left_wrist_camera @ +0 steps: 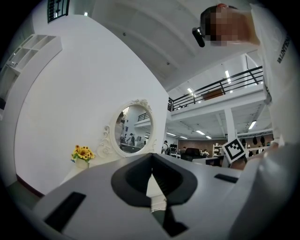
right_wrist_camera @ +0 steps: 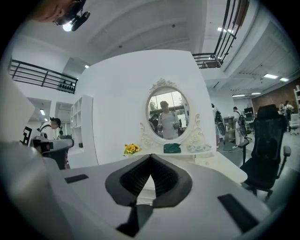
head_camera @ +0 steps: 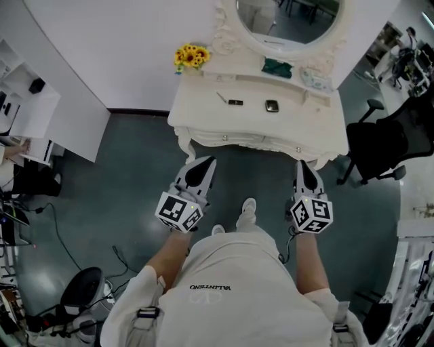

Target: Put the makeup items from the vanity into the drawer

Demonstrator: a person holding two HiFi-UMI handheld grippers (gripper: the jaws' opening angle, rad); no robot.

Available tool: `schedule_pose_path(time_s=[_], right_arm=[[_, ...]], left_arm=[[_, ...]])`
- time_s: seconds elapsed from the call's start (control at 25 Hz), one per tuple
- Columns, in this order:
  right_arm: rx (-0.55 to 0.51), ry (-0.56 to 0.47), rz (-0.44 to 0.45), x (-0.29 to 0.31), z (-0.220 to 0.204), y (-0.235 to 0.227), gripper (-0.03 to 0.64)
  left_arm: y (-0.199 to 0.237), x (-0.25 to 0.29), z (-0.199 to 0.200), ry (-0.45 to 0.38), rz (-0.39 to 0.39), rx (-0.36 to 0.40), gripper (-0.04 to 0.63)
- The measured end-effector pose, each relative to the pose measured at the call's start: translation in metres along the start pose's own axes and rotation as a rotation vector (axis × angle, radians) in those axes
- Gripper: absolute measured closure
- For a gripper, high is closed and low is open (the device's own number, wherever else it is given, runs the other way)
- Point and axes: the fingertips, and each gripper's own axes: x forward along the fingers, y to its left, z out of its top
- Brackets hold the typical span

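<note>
Front and centre, the white vanity point(head_camera: 203, 116) with its oval mirror point(head_camera: 288, 17). Left gripper point(head_camera: 203, 163) and right gripper point(head_camera: 302, 167) hover just short of its front edge, jaws pressed together, both empty. On top sit a green pouch point(head_camera: 277, 67), a dark compact point(head_camera: 272, 106) and a slim pencil point(head_camera: 228, 101).

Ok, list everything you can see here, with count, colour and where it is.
vanity: one, white, against the wall ahead
mirror: one, oval, white frame, at the vanity's back
sunflowers: one bunch, yellow, back left of the top
pouch: one, green, on the ledge below the mirror
small case: one, dark, front middle of the top
stick item: one, dark, left of the small case
office chair: one, black, right of the vanity
left gripper: one, grey, jaws shut, empty
right gripper: one, grey, jaws shut, empty
</note>
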Motion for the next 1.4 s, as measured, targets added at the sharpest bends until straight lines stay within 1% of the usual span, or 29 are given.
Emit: schedule_pose_path(time_s=[0.2, 0.44, 0.56, 0.76, 0.96, 1.12, 1.24, 1.4], right_arm=[[0.008, 0.006, 0.025, 0.033, 0.006, -0.02, 0.607], [0.014, 0.019, 0.06, 0.081, 0.013, -0.056, 0.607], [0.014, 0.03, 0.074, 0.104, 0.017, -0.075, 0.607], [0.003, 0.063, 0.134, 0.137, 0.024, -0.101, 0.607], [0.009, 0.088, 0.17, 0.163, 0.02, -0.122, 0.607], [0.02, 0.106, 0.186, 0.176, 0.015, -0.128, 0.607], [0.033, 0.138, 0.186, 0.187, 0.004, -0.13, 0.607], [0.026, 0.172, 0.193, 0.201, -0.005, -0.129, 0.607]], left_arm=[[0.008, 0.037, 0.001, 0.012, 0.014, 0.011, 0.595], [0.016, 0.102, -0.001, 0.021, 0.023, 0.031, 0.595], [0.019, 0.136, 0.001, 0.008, 0.034, 0.03, 0.595], [0.018, 0.184, 0.004, -0.01, 0.055, 0.029, 0.595], [0.022, 0.212, -0.006, 0.002, 0.101, 0.026, 0.595], [0.025, 0.223, -0.014, 0.034, 0.112, 0.028, 0.595], [0.033, 0.231, -0.02, 0.04, 0.121, 0.011, 0.595], [0.046, 0.244, -0.031, 0.06, 0.113, -0.006, 0.595]])
